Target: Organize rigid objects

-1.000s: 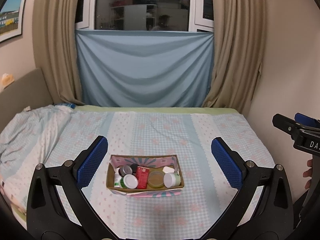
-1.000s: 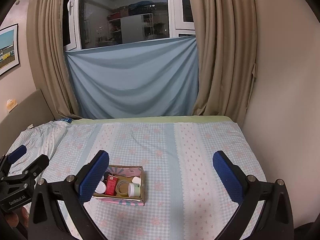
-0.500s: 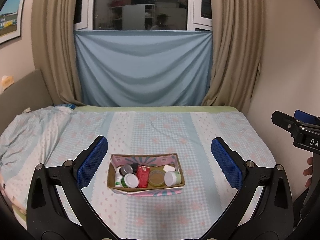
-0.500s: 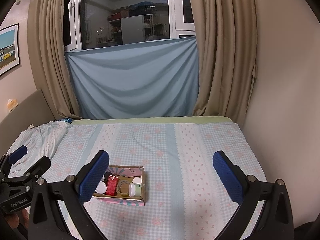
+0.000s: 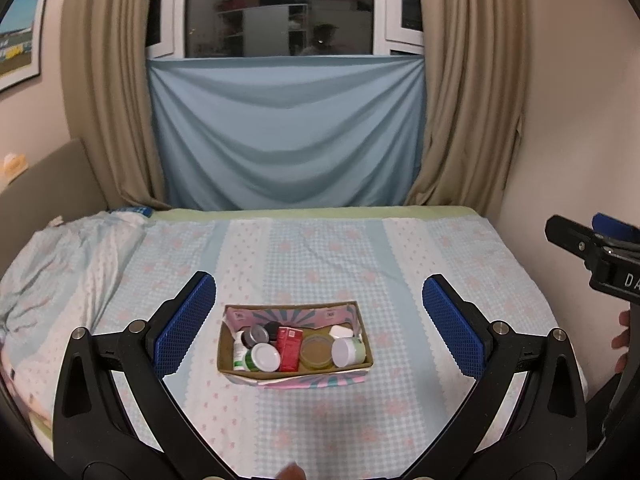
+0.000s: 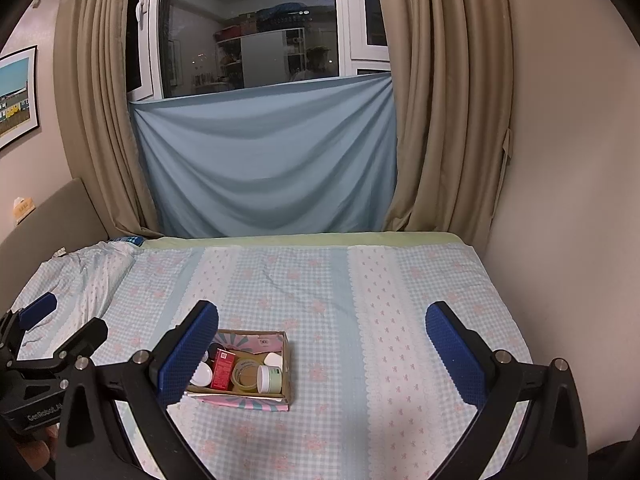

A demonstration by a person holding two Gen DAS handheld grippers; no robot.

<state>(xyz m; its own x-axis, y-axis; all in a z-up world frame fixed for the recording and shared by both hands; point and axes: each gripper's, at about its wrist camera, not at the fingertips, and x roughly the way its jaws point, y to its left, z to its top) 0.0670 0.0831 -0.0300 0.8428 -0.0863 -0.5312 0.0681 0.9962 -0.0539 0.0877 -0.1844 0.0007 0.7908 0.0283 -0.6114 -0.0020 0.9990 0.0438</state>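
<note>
A small cardboard box [image 5: 295, 373] [image 6: 287, 372] sits on the checked bedspread and holds several items: a red carton [image 5: 289, 349] [image 6: 222, 369], white-lidded jars [image 5: 265, 357], a pale green jar [image 5: 349, 352] [image 6: 269, 378], a dark-lidded jar [image 5: 256, 334] and a clear round tub [image 5: 317, 354]. My left gripper [image 5: 318, 322] stands open above the bed, with the box lying between and beyond its blue pads. My right gripper [image 6: 322, 346] is open too, with the box by its left pad. Both hold nothing.
The bed [image 5: 320, 248] meets a wall on the right and a padded headboard [image 5: 44, 196] on the left. A crumpled quilt [image 5: 60, 256] lies at the left. Curtains and a blue cloth [image 5: 286, 132] hang behind. The other gripper shows at each view's edge.
The left wrist view has drifted slightly, so the box sits a little lower and nearer. Both grippers stay open and nothing in the box has moved.
</note>
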